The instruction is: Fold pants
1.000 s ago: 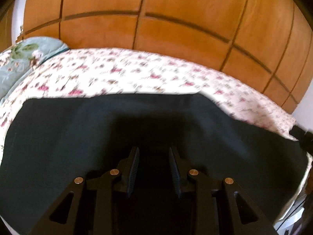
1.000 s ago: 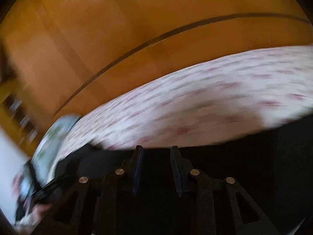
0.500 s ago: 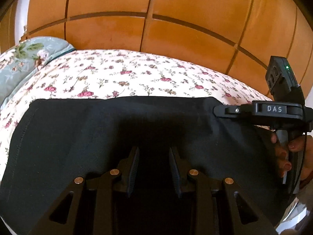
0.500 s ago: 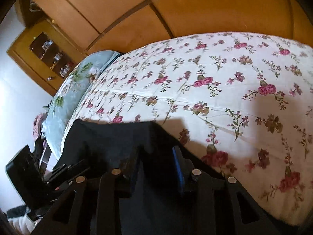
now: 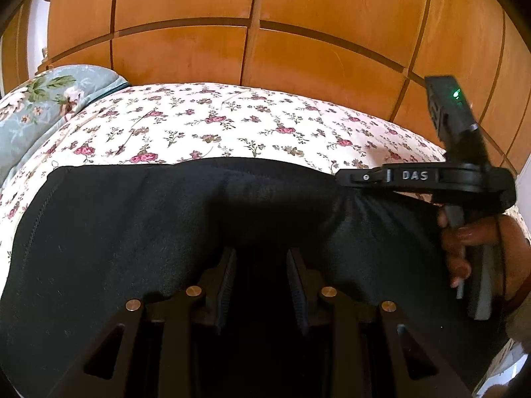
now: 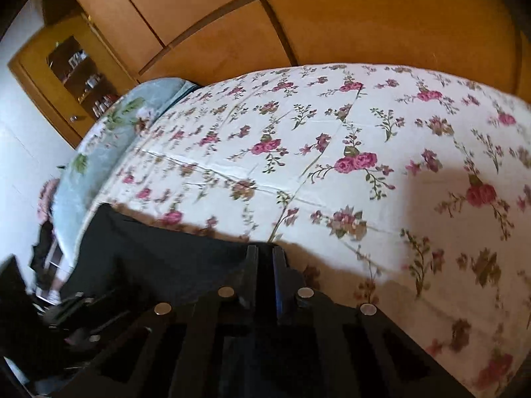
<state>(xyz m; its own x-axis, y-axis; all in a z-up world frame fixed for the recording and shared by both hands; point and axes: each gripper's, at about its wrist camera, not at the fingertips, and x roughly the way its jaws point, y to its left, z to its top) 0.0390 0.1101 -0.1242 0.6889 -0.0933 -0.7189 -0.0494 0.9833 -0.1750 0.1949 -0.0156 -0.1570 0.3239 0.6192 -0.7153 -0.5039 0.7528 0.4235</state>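
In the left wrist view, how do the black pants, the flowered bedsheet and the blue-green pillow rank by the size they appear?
Largest to smallest, as they appear:
1. black pants, though being nearest the camera enlarges them
2. flowered bedsheet
3. blue-green pillow, partly cut off at the edge

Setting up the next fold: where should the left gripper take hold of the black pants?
Probably the pants' far left corner, mirroring the right gripper shut on the far right corner. That edge lies straight and flat on the bedsheet, so slide the fingers on from the sheet side.
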